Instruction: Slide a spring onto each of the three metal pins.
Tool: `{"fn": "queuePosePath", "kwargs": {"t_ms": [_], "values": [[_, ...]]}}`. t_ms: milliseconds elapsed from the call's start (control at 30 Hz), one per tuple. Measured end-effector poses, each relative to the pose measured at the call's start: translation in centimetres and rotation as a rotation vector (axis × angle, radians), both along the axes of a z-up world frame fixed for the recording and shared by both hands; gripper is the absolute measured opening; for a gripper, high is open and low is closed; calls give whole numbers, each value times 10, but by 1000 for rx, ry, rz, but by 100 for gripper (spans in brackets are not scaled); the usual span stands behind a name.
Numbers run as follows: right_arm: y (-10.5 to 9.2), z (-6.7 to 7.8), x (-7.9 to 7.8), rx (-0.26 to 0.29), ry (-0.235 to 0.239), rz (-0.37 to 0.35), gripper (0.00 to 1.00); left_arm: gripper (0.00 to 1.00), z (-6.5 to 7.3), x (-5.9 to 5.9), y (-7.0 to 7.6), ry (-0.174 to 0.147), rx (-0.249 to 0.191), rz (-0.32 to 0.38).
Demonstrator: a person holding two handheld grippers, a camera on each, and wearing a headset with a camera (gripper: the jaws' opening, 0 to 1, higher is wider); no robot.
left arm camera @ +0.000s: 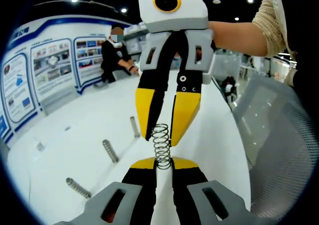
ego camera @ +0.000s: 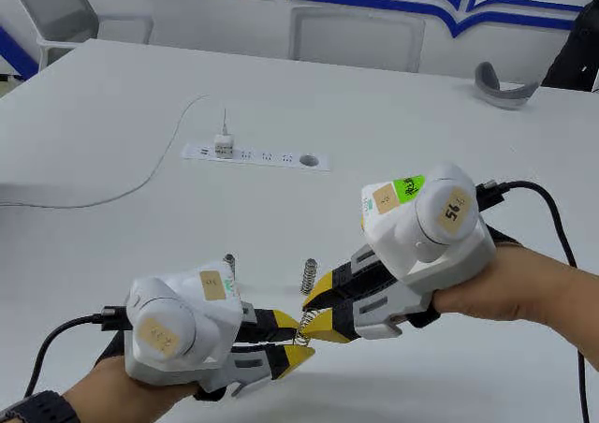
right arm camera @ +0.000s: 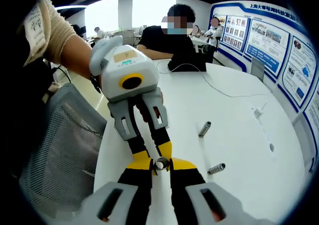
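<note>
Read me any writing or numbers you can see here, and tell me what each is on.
"56", or "95" if turned over: tan sticker on the right gripper.
Green sticker on that gripper: print too small to read.
Tan stickers on the left gripper: blurred.
Wall posters: too small to read.

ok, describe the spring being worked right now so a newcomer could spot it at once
On the white table, toward its near edge, the left hand-held gripper and the right hand-held gripper meet tip to tip. The spring is the small coil pinched between their yellow tips, clear of the surface. The two springs behind it stand untouched on the tabletop.
</note>
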State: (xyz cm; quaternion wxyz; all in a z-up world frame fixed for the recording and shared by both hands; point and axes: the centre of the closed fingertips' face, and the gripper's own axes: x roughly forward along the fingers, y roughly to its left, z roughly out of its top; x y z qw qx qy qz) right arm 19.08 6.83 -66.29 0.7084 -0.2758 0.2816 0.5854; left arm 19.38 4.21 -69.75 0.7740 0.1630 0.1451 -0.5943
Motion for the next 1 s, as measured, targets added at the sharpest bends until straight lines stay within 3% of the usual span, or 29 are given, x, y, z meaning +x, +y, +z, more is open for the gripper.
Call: {"fn": "queuePosePath", "kwargs": {"t_ms": [733, 1000], "values": [[3, 3, 3, 23, 13, -14, 12, 11, 1, 5, -2, -5, -12, 11], [-1, 3, 5, 12, 11, -22, 12, 20, -1, 4, -1, 20, -23, 23]]}}
